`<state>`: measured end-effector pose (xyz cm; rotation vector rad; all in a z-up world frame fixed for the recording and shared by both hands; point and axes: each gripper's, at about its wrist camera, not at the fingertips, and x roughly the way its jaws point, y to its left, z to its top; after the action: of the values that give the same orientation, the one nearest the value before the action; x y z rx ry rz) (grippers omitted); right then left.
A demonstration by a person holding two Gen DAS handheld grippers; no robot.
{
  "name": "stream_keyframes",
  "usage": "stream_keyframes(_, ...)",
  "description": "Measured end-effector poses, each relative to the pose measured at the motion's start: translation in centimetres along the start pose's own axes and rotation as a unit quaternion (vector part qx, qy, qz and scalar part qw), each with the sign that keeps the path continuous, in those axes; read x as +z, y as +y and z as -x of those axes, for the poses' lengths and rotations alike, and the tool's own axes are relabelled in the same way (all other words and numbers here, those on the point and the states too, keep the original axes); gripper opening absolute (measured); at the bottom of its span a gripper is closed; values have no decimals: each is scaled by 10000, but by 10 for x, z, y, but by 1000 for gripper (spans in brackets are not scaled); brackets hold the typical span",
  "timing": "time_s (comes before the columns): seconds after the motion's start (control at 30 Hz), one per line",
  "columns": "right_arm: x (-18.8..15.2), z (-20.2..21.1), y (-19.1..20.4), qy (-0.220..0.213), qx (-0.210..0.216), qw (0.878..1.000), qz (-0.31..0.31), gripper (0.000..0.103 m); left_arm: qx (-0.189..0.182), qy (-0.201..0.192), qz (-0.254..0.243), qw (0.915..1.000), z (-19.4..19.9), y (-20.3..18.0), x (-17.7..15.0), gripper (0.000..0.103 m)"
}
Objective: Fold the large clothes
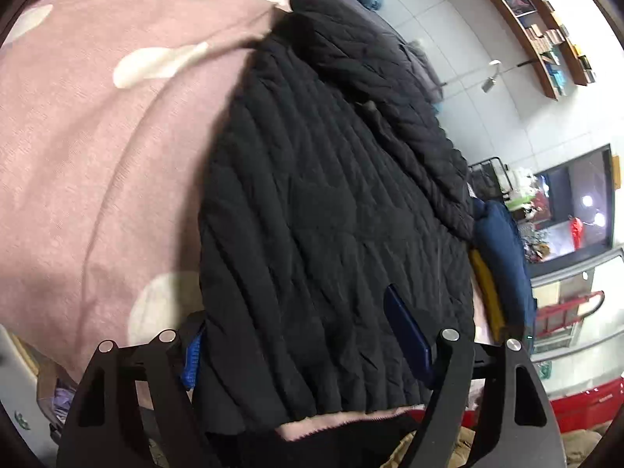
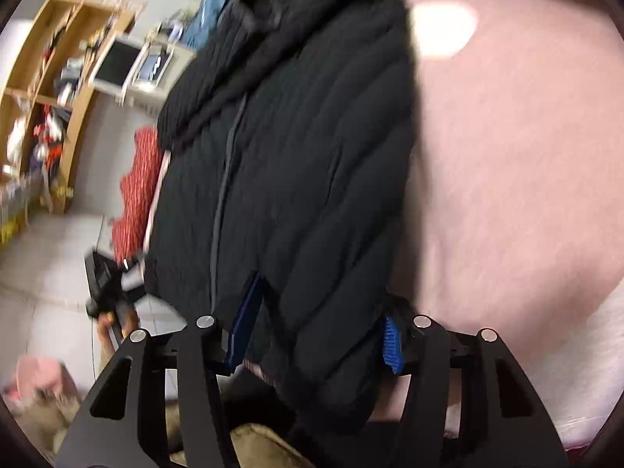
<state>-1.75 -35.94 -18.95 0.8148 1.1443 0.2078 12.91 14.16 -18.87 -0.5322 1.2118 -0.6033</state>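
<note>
The left tongs (image 1: 312,335) stand with jaws wide apart; one blue pad (image 1: 407,331) lies on top of black cloth and the other pad (image 1: 192,358) sits at its edge, a thick fold between them. The right tongs (image 2: 316,331) are likewise spread, blue pads (image 2: 243,327) on either side of a bunched fold.
</note>
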Motion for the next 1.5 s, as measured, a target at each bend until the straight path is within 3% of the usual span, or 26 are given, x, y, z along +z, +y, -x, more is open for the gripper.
stream_keyframes(0.1,-5,-7,8,3,-25,9999,158,55,130,111,-5,9999,-8,0,0,74)
stream_keyframes(0.17,0,-9,10,-84,64,9999,66,46,119,100,32,9999,-14,-5,3,73)
stream_keyframes(0.23,7,-15,10,-99,187,9998,-39,38,198,31,-33,9998,-19,-14,9,65)
stream_keyframes(0.4,9,-15,4,-111,238,9995,-174,21,361,-42,-117,9993,-17,-24,12,28)
stream_keyframes(0.5,6,0,16,-162,239,9993,225,14,210,-118,-179,9995,1,-28,6,17)
stream_keyframes(0.67,0,37,34,-47,345,9968,719,9,-222,-175,-336,9990,35,-39,-26,13)
stream_keyframes(0.8,-23,64,36,334,550,9949,782,9,-162,-45,-801,9966,61,-49,-63,13)
stream_keyframes(0.93,-57,91,20,580,861,9927,615,9,-59,37,-869,9962,75,-36,-78,14)
stream_keyframes(1.17,-69,74,17,511,961,9933,399,9,681,290,-960,9926,49,-38,-73,14)
stream_keyframes(1.37,-44,81,35,431,1058,9904,781,9,387,-311,-976,9940,70,-62,-50,14)
stream_keyframes(1.5,0,94,50,177,1174,9879,997,9,294,-781,-1225,9890,82,-88,-15,14)
